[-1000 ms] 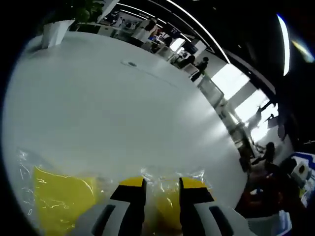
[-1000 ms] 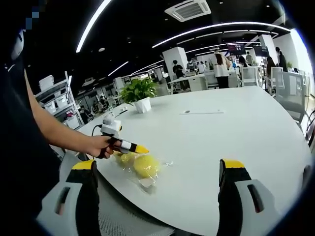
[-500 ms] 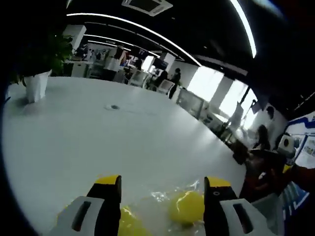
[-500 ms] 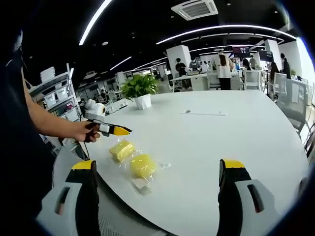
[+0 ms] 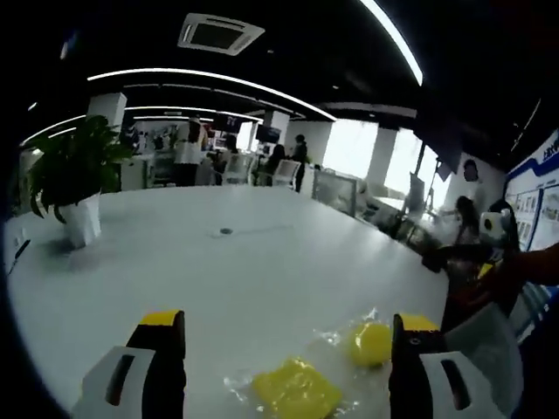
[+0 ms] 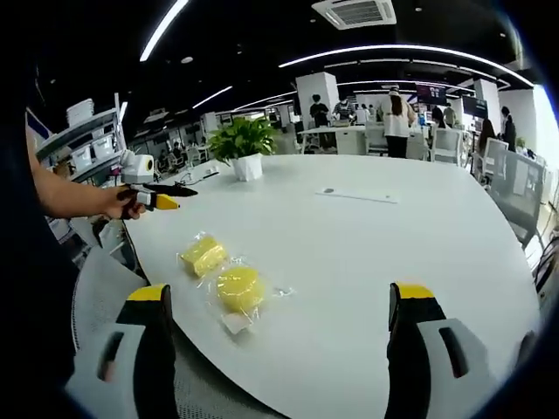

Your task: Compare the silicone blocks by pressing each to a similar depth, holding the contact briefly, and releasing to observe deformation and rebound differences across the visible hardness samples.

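With both the left tongs (image 5: 286, 367) and right tongs (image 6: 285, 325) spread and hovering off the bagged silicone blocks (image 6: 239, 287) near the counter (image 6: 376, 236) edge, an off-centre press could skid the slippery bag over it.

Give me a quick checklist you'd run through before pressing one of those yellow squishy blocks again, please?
1. Left gripper off the blocks, held above the table edge: ok.
2. Left jaws open: ok.
3. Right gripper open and back from the blocks: ok.
4. Square yellow block and round yellow block both lie in clear wrap on the white table: ok.
5. Blocks sprung back to full shape: cannot tell.
6. Potted plant well away: ok.
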The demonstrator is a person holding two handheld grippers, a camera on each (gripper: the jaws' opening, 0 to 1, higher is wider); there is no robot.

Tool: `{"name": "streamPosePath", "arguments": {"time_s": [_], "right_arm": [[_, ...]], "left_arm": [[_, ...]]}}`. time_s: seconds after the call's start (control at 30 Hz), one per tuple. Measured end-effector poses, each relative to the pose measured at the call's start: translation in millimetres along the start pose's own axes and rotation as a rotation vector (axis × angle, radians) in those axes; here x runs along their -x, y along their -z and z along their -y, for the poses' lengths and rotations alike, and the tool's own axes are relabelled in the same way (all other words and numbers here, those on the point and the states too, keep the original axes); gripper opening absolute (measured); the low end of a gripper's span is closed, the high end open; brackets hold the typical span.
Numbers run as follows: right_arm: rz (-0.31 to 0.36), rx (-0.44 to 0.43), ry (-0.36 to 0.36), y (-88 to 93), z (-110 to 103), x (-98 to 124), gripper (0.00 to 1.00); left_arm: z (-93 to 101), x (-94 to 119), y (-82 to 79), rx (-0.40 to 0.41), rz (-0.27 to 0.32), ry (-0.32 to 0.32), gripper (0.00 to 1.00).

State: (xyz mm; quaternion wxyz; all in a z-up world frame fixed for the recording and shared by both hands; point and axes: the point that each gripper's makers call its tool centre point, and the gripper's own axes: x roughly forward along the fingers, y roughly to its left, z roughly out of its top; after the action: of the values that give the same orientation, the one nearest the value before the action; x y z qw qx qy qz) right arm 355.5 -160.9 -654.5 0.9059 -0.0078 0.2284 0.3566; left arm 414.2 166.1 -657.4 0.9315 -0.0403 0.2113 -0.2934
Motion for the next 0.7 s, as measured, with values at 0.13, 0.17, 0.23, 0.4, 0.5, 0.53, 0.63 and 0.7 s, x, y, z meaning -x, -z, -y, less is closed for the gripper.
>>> {"name": "streamPosePath", "arguments": {"time_s": [0.13, 0.17, 0.23, 0.4, 0.5, 0.53, 0.63, 0.7], "right_arm": [[0.024, 0.008, 0.000, -1.8, -0.5, -1.0, 0.96], [0.029, 0.020, -0.004, -0.9, -2.3, -2.5, 0.96], [0.012, 0.036, -0.006, 2.7, -4.5, -4.9, 0.96], [-0.003, 0.074, -0.007, 11.9, -8.2, -11.1, 0.96], [0.001, 0.065, -0.007, 14.6, -9.2, -12.7, 0.96], [0.002, 0.068, -0.001, 16.0, -8.6, -12.8, 0.96], [-0.005, 0.059, 0.018, 22.2, -4.6, -12.3, 0.96], [0.000, 0.057, 0.028, 23.9, -3.3, -11.4, 0.97]], "left_arm": [[-4.5, 14.2, 8.5, -0.084, -0.026, -0.009, 1.00], [-4.9, 17.4, 9.5, -0.086, -0.022, -0.007, 1.00], [-4.9, 24.9, 12.7, -0.078, -0.012, -0.001, 1.00], [-9.8, 40.5, 28.0, -0.074, 0.006, -0.013, 1.00], [-15.1, 51.8, 40.7, -0.039, 0.003, -0.023, 1.00], [-16.6, 54.4, 42.4, -0.035, 0.009, -0.027, 1.00], [-17.1, 62.2, 50.4, -0.009, 0.001, -0.028, 1.00], [-17.6, 65.4, 53.7, -0.009, -0.003, -0.034, 1.00]]}}
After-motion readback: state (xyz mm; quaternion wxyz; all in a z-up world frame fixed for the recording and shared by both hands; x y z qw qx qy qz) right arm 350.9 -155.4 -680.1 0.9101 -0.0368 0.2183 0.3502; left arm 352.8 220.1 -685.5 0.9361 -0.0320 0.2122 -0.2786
